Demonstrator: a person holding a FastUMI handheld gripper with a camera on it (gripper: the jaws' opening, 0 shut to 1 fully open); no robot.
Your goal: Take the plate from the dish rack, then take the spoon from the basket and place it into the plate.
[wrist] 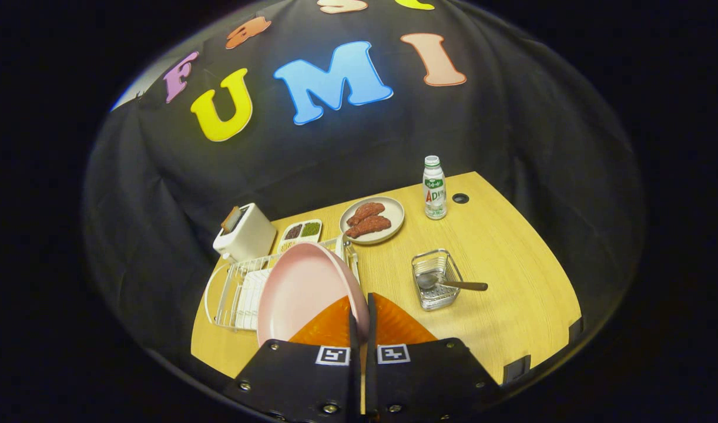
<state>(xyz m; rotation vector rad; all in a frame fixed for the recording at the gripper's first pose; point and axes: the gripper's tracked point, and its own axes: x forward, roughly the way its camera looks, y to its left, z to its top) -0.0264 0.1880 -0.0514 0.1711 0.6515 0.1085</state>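
My gripper (pixel 362 308) is shut on the right rim of a pink plate (pixel 303 288), with one finger on each face of it. The plate stands on edge, lifted above the white wire dish rack (pixel 232 291) to its left. A metal spoon (pixel 447 284) lies in a small wire basket (pixel 435 279) on the wooden table (pixel 506 258), to the right of and beyond my fingers. Its bowl is inside the basket and its handle sticks out to the right.
A white toaster (pixel 244 234) stands behind the rack. Next to it is a small divided tray (pixel 301 231), then a beige plate with two pieces of meat (pixel 372 220). A drink bottle (pixel 434 188) stands at the far edge near a cable hole (pixel 460 198).
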